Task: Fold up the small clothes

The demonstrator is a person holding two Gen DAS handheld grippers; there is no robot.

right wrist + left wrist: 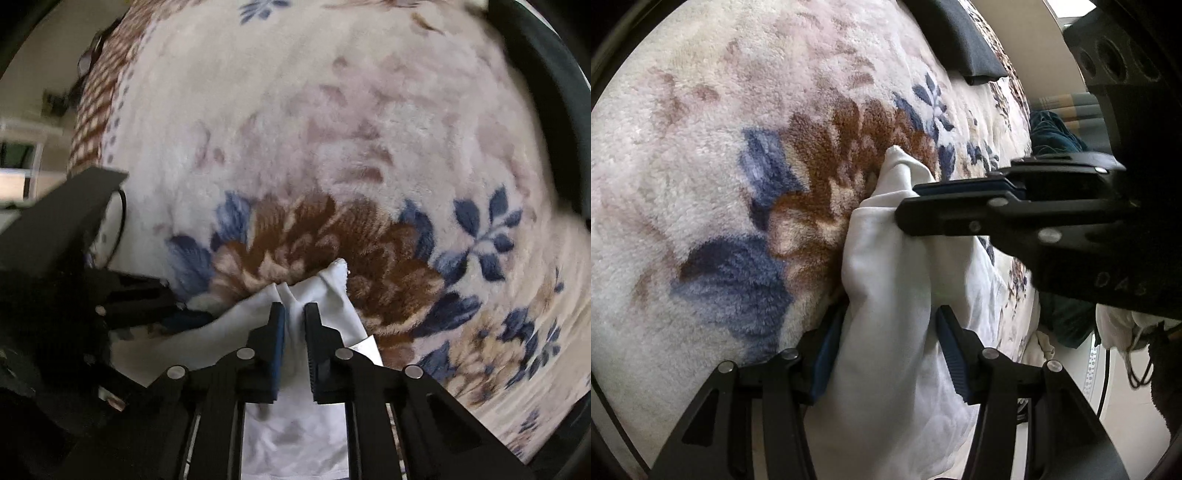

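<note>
A small white garment (886,258) lies bunched on a fluffy floral blanket (701,147). My left gripper (892,312) is shut on a thick fold of it, and the cloth fills the gap between the blue pads. My right gripper (907,203) comes in from the right, pinching the garment higher up, near its pointed corner. In the right wrist view the right gripper (294,308) points steeply down with its jaws close together on a gathered ridge of the white garment (328,291). The left gripper (184,306) holds the same cloth at the left. The blanket (295,129) spreads beyond.
A folded dark cloth (960,37) lies at the blanket's far edge. Dark teal clothing (1052,136) and a white bundle (1115,328) sit off the bed's right side. A dark curved edge (546,74) borders the blanket at upper right, and furniture (22,155) stands at left.
</note>
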